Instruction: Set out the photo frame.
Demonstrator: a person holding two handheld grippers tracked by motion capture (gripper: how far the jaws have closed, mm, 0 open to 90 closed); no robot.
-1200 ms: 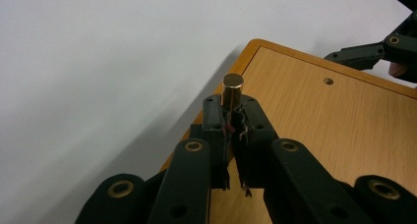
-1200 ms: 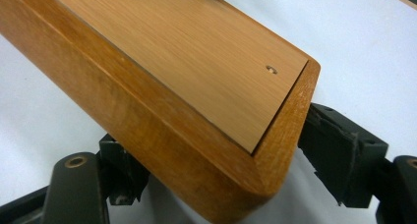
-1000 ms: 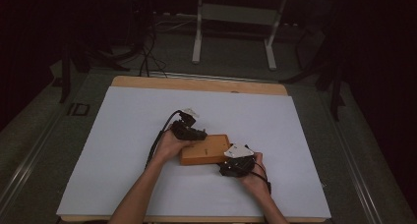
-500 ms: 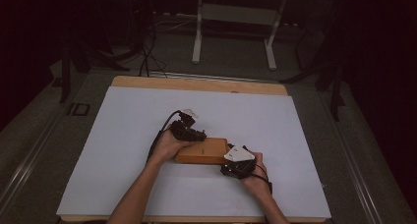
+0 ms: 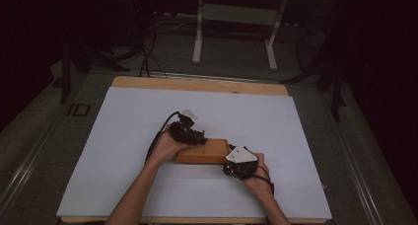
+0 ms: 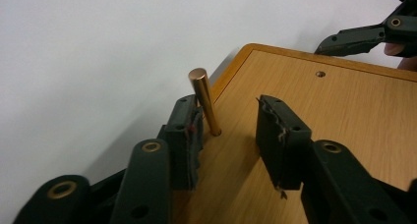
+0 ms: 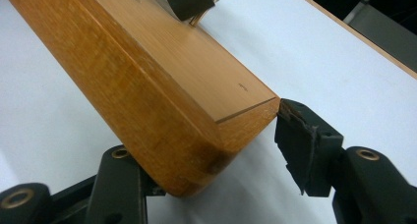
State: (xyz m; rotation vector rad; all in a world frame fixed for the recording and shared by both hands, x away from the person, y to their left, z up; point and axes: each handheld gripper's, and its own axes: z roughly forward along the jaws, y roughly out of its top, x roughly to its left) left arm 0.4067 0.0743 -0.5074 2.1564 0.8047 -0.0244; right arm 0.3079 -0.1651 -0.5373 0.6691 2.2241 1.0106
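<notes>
Brass-coloured metal peg (image 6: 205, 102) stands in the rectangular wooden block (image 5: 203, 151) at frame centre. My left gripper (image 6: 231, 135) is released around it; right gripper (image 7: 206, 160) braces the block's corner, grip uncertain. I close squarely, pull straight.

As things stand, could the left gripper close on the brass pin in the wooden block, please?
Probably yes: the left gripper is open, its jaws straddle the brass pin, which stands by one jaw in the wooden block, and nothing lies between.
</notes>
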